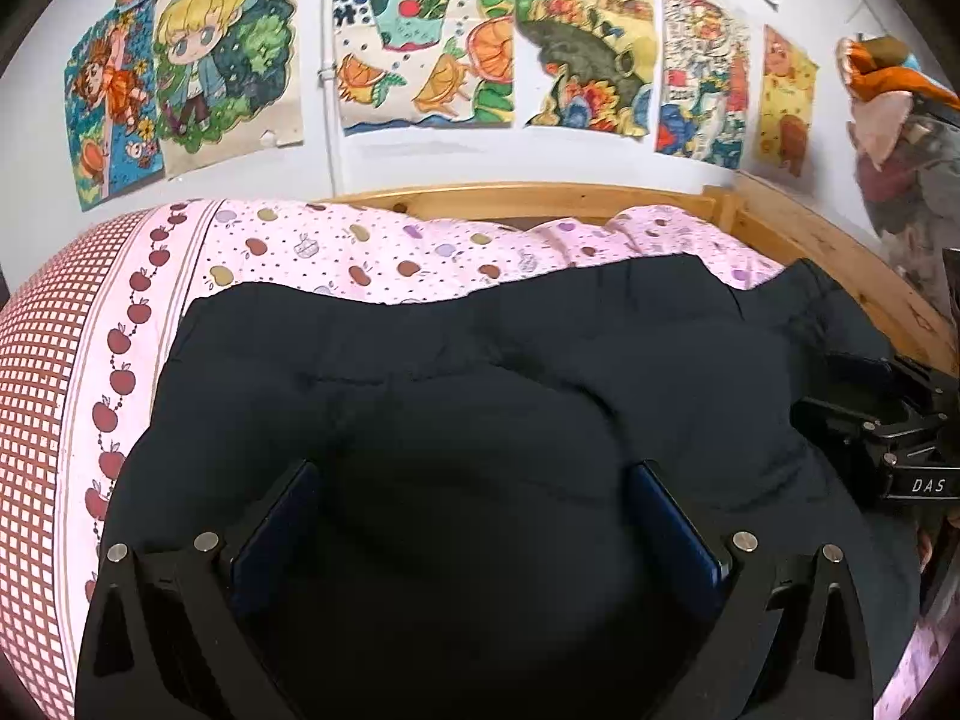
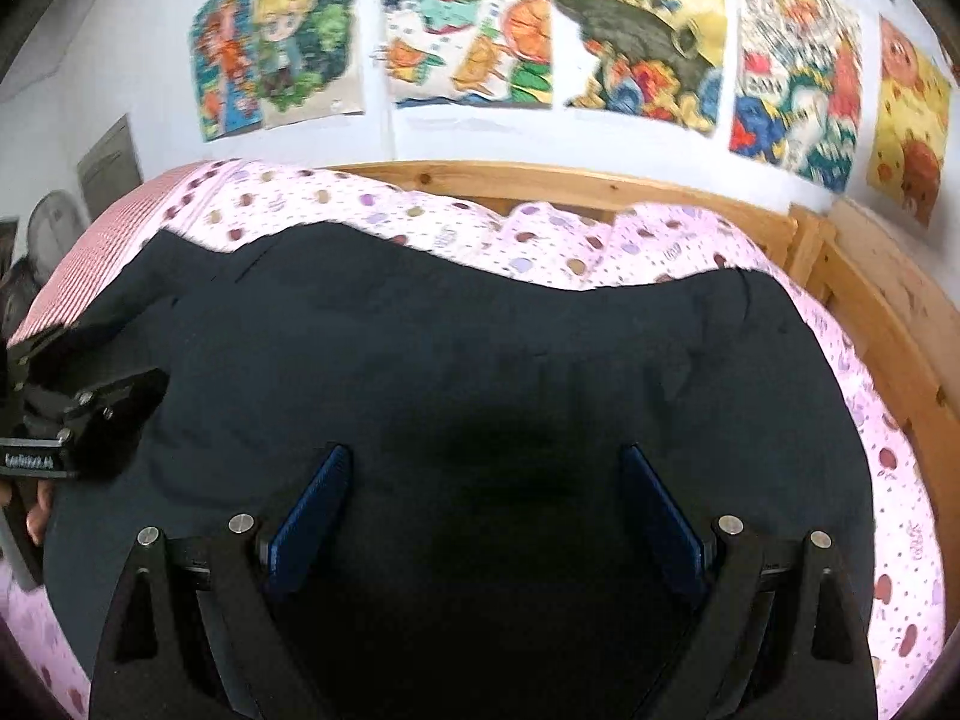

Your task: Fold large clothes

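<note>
Dark garment (image 1: 456, 372) spread over pink bedsheet (image 1: 336, 252), wooden bed frame (image 1: 798, 234) behind. Left gripper (image 1: 474, 516) and right gripper (image 2: 486, 504) both gaping wide above cloth, holding nothing. Risk: pinching sheet along with fabric, dragging both. Readable: "DAS" on the neighbouring gripper.

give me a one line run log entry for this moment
left gripper: open | right gripper: open | dark garment: spread on bed, ungripped
</note>
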Demonstrator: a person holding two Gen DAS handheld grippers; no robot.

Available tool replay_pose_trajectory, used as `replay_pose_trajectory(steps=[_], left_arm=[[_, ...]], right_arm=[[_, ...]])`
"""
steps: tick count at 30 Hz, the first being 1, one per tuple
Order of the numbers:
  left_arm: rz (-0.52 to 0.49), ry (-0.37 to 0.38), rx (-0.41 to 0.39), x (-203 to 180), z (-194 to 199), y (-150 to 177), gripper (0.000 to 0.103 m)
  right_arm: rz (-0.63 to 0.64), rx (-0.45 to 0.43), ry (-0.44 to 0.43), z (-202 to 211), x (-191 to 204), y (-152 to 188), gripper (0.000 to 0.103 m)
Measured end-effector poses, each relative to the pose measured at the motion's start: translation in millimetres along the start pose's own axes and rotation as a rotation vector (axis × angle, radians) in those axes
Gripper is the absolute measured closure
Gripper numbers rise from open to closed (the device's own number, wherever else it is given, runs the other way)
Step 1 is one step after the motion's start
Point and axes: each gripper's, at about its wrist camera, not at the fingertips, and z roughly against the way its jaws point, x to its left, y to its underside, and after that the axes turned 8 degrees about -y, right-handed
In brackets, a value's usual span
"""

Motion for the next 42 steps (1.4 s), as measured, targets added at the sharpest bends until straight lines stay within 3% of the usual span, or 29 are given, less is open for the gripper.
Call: replay_pose_trajectory(steps=[8,13,25,42], left_arm=[[0.031,-0.061,0.065,5.1,-30.0,-17.6,0.000],[0.014,-0.070,0.106,0.7,-47.4,-17.2,0.000],[-0.011,-0.095,0.050,-8.6,-59.9,-7.3,0.000],[-0.017,-0.109,0.034,-11.4,-68.6,-4.5,0.000]], right_arm=[[-0.048,0.036,0.014,-24.8,-15.3,-10.7,0.014],[-0.047,0.096,-0.001,-45.2,-19.7,-13.3,0.006],[-0.037,0.048,0.012,-65.0,-20.5,2.0,0.002],[-0.008,0.092,0.035,-83.2,-21.5,2.5,0.001]])
